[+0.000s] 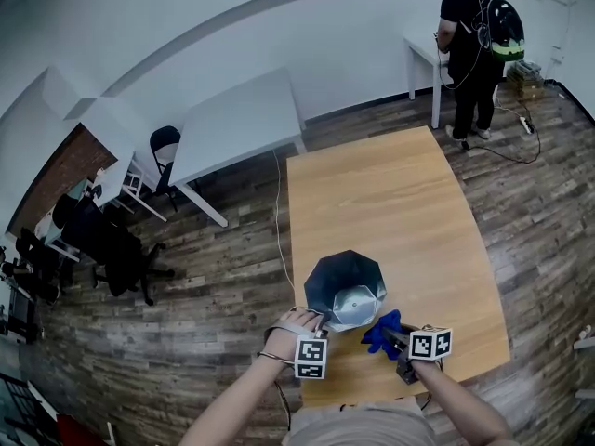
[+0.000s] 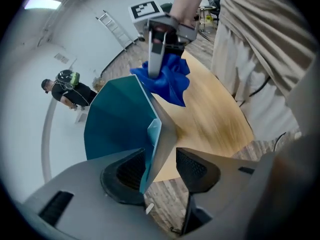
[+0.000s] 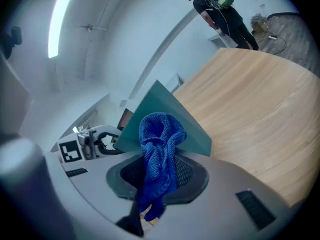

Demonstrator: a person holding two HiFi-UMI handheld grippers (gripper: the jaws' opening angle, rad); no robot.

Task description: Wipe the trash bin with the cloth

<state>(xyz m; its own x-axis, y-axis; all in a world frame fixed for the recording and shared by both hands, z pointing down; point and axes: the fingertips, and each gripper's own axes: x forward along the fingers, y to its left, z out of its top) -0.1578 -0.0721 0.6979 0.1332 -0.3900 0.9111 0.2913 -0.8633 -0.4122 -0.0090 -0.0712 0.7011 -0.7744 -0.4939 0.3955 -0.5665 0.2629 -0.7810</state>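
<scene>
On table (image 1: 390,193): one bin (image 1: 344,286); one cloth (image 1: 381,333)

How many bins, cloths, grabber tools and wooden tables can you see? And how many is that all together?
Trash bin: 1
Blue cloth: 1
Hand-held grippers: 2, the left hand-held gripper and the right hand-held gripper
Wooden table: 1
Total: 5
</scene>
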